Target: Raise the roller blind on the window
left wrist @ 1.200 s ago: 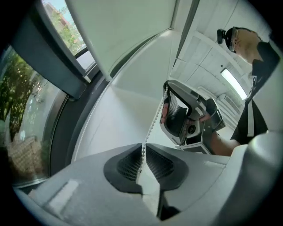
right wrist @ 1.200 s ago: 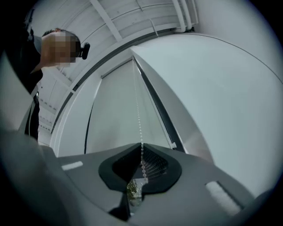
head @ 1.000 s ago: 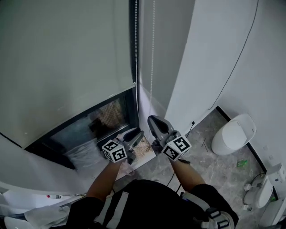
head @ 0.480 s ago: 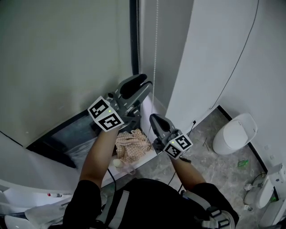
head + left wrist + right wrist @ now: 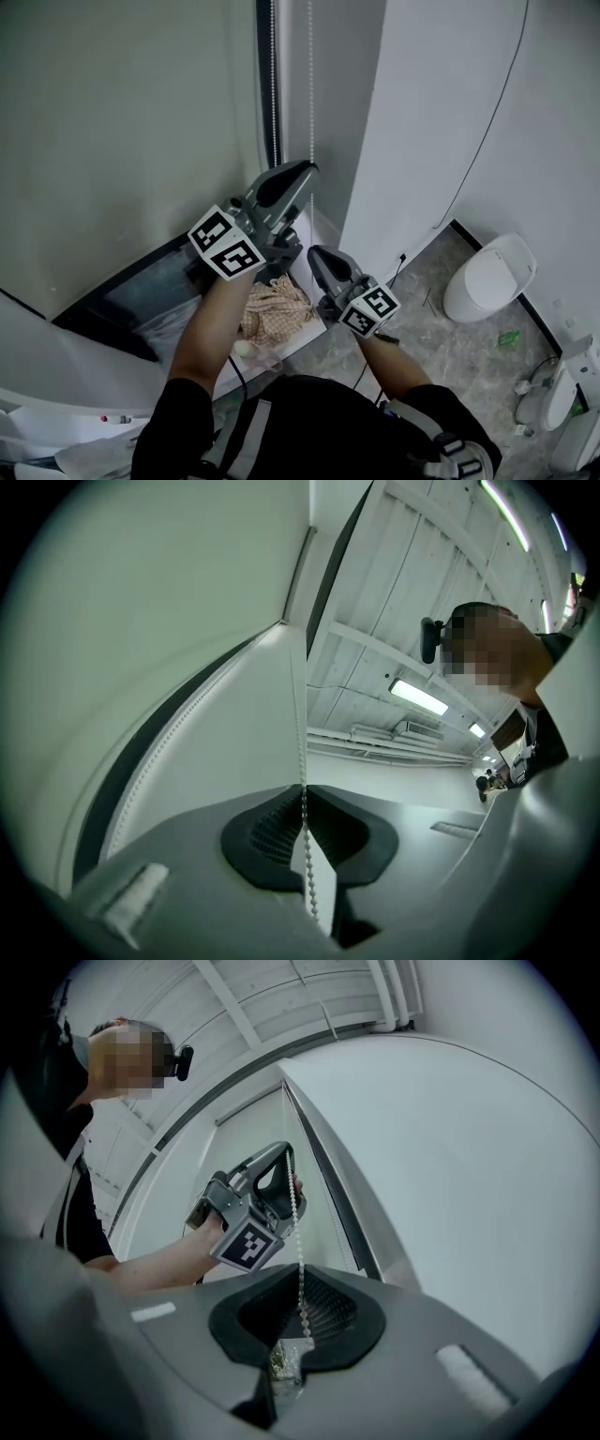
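Observation:
The pale roller blind [image 5: 122, 122] covers most of the window, with dark glass [image 5: 155, 286] bare below its bottom edge. A white bead chain [image 5: 311, 84] hangs beside the frame. My left gripper [image 5: 309, 169] is raised and its jaws have just been closing on the bead chain [image 5: 305, 789], which runs between the pads. Just below it, my right gripper [image 5: 314, 253] is shut on the same bead chain [image 5: 300, 1269]. The right gripper view shows the left gripper [image 5: 267, 1185] above, with the chain taut between the two. A second strand [image 5: 273, 84] runs along the frame.
A patterned cloth [image 5: 272, 305] and a plastic bag [image 5: 173, 314] lie on the sill under the window. A white toilet [image 5: 489, 278] stands on the grey floor to the right. A thin cable [image 5: 487, 131] runs down the white wall.
My left gripper has gone up from sill height to above the right gripper, and its jaws now sit on the chain. The right gripper has stayed in place.

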Motion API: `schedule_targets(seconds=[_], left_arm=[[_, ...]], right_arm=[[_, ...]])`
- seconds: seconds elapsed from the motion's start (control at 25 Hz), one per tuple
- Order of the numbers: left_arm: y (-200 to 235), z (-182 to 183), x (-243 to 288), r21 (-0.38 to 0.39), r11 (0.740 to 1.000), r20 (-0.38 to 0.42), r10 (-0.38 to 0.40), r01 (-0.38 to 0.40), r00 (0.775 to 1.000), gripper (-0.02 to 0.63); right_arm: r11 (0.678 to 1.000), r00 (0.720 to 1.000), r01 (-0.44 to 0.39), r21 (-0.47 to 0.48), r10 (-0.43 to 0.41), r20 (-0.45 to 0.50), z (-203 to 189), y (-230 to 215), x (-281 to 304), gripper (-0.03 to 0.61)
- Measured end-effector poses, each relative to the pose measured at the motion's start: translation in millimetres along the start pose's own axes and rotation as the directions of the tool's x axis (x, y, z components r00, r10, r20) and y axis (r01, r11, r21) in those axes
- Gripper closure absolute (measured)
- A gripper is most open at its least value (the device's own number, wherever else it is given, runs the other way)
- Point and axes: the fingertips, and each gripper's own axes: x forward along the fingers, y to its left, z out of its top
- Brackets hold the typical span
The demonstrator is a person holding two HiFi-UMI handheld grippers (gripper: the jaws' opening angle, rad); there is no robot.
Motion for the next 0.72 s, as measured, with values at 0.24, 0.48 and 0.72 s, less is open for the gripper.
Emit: schedule_targets(seconds=[0.24,0.48,0.72], left_arm=[[4,2,-9,-0.004,1.000,0.020,0.019,-0.019,1.000,0.603],[8,-36,-46,-0.092,0.992,0.034,0.090,-0.087,0.995,0.603],[12,-127,-105,-0.280,0.929,-0.049,0.236,-0.240,0.971,0.600]], right_arm=[[1.000,1.000,-0.003,0.008,0.003,-0.005,-4,-1,1,0.561],[0.999,0.991,0.023,0.039,-0.018,-0.129,-65,-11,-10,0.561],[0.988,0.922,0.107,0.113,-0.056,-0.383,-168,-29,-42,0.561]])
